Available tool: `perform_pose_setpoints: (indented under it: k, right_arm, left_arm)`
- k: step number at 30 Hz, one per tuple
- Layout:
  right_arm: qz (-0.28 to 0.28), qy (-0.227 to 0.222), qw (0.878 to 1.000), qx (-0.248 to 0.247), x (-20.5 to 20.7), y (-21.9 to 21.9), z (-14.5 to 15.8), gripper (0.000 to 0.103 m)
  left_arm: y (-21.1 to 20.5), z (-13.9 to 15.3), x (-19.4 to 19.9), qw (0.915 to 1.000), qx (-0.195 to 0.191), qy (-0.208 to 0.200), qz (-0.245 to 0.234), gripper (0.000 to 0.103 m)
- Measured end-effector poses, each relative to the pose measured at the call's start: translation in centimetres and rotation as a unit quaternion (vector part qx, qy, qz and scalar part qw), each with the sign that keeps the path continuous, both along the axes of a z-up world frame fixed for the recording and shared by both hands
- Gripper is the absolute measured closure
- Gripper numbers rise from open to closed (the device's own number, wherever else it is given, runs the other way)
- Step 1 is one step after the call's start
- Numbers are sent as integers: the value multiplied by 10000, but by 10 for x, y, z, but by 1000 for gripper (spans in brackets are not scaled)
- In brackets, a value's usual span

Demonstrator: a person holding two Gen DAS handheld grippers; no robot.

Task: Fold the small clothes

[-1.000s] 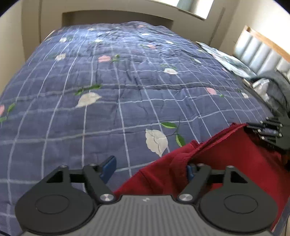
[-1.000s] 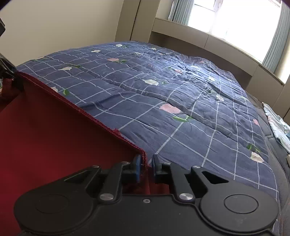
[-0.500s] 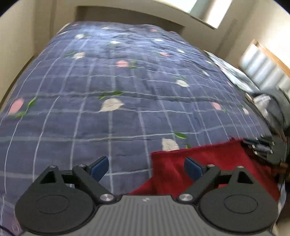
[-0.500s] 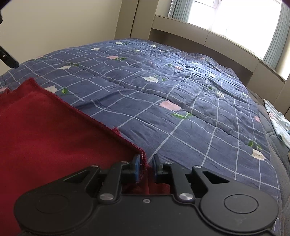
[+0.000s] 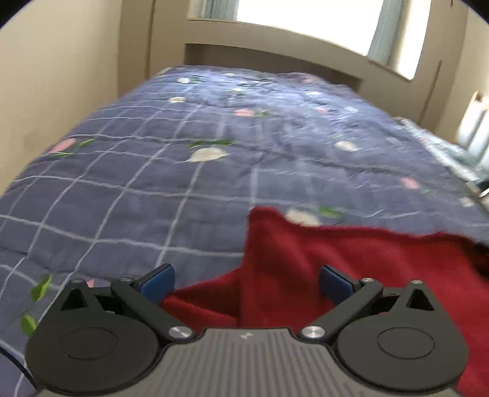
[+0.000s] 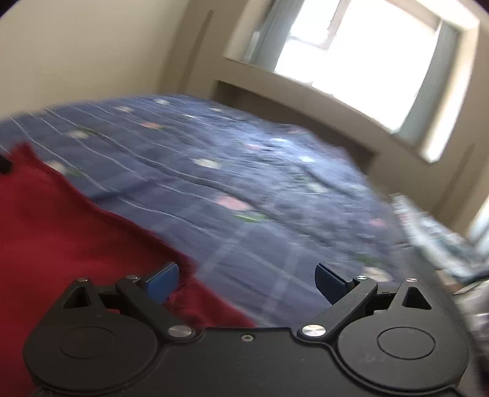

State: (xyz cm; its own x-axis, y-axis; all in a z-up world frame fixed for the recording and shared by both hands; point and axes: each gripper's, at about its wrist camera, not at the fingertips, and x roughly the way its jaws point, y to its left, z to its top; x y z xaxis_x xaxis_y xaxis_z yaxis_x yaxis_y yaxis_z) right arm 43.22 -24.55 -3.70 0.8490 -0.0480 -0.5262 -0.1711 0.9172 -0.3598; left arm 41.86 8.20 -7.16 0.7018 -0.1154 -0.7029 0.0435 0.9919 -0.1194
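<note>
The garment [image 5: 351, 259] lies on the quilt [image 5: 183, 171], apparently folded, window [image 5: 305, 27] behind.

No readable text, label or number shows anywhere.

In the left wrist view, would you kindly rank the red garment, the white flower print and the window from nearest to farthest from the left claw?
1. Red garment, right under the left claw.
2. White flower print, mid-quilt, left of centre.
3. Window, on the far wall.

light: daylight, window [image 6: 360, 58] blown out | blur: motion smear in both views | edges: fisheye-curved, dark corners
</note>
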Motion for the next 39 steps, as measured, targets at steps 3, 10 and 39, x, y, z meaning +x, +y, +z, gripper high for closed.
perform_pose_setpoints:
  k: [3,10,39]
  right_arm:
    - [-473,-184,9985,-180,4,-8,-8,6]
    - [-1342,-256,9903,256,11,-36,-22,7]
    - [-611,-256,9977,-131,-15,-22,-1,1]
  left_arm:
    - [-1,-8,-2,9999,111,-62,21,0]
    - [-3,-11,-3,9998,175,-55,11,0]
    - [11,10,-22,9986,-133,-478,162,0]
